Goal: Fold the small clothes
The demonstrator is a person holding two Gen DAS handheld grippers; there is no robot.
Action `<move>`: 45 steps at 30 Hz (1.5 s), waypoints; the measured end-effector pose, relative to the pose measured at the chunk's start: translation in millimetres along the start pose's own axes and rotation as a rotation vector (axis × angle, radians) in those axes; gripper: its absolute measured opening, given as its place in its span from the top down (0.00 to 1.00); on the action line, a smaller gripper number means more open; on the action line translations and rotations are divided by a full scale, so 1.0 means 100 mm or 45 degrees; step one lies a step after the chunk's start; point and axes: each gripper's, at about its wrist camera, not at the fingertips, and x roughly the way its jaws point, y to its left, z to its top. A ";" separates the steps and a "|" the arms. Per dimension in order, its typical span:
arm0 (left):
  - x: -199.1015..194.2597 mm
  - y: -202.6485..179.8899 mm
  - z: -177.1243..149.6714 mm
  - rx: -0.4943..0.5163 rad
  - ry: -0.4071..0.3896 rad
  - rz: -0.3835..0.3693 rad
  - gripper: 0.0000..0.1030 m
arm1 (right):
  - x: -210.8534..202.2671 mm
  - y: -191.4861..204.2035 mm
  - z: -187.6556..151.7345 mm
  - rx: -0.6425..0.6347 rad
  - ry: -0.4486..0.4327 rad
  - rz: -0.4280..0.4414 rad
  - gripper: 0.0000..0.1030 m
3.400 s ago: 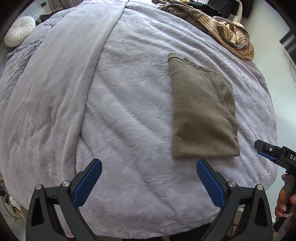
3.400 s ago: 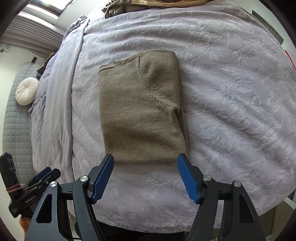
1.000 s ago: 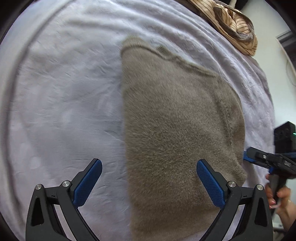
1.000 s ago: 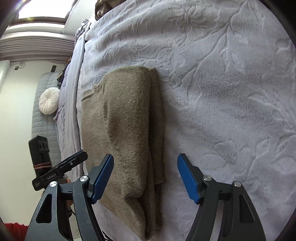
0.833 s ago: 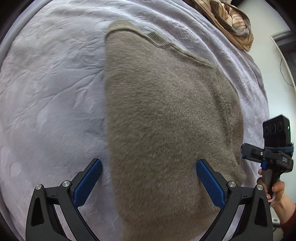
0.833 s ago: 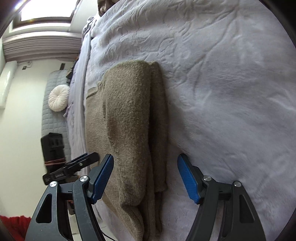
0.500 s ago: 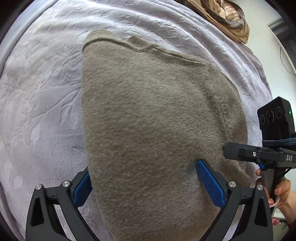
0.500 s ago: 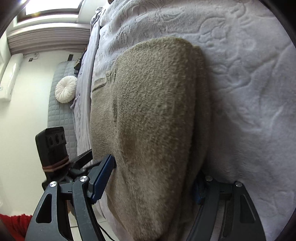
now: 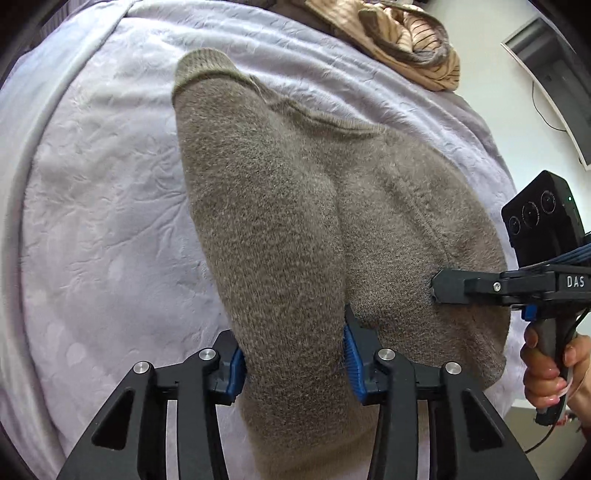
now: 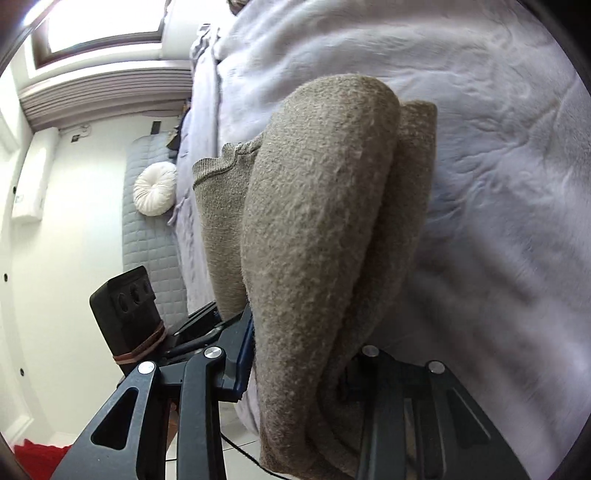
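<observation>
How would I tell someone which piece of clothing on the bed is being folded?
Look at the pale lilac bedspread. In its middle lies a fuzzy olive-brown sweater, its near edge bunched between both grippers. The only other clothing, a tan striped garment, is crumpled at the far edge.

Left gripper point(image 9: 293, 360) closing, pads pinching olive sweater point(image 9: 295, 221) hem.

Bed with embossed lavender-grey cover point(image 9: 110, 221). White walls point(image 10: 74, 229); bright window point(image 10: 103, 29) at eleven o'clock. Quilted grey headboard point(image 10: 147, 236), round white cushion point(image 10: 155, 188) at nine o'clock. Pale tiled floor point(image 10: 236, 454).
</observation>
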 end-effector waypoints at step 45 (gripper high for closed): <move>-0.46 0.80 -0.87 -0.202 -0.156 0.153 0.34 | 0.22 0.74 -1.23 -0.233 -0.083 -0.658 0.90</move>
